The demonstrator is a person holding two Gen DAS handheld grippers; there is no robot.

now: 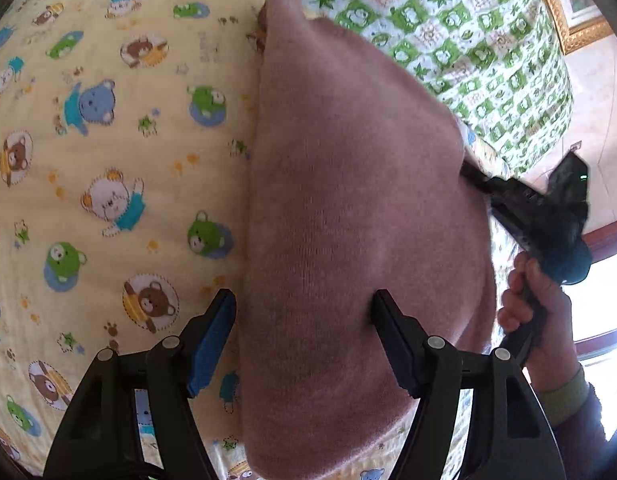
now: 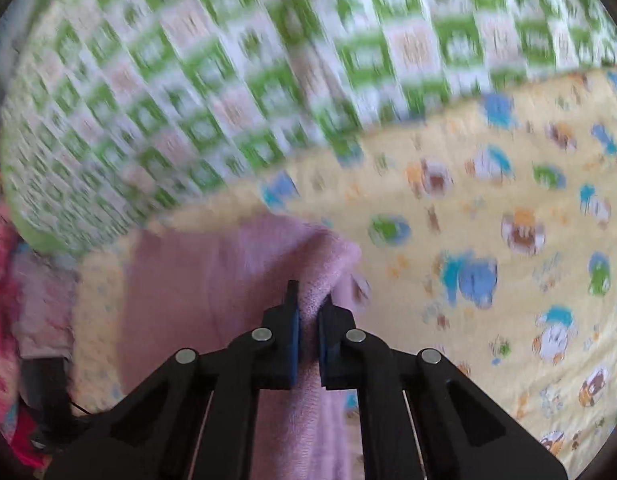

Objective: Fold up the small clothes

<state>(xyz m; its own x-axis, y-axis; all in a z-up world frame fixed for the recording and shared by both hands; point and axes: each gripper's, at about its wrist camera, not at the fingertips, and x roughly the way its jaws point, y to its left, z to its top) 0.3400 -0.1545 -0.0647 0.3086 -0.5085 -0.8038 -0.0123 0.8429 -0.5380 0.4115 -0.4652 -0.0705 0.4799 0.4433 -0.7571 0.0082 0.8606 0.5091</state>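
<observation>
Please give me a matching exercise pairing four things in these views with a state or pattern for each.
Things:
1. left gripper
2. right gripper
3. pink knit garment
4. far quilt

Descriptions:
A. green and white checks
B. jaws spread open
C. pinched at one edge
D. jaws shut on cloth

Pairs: 1-B, 2-D, 3-C, 4-A
</observation>
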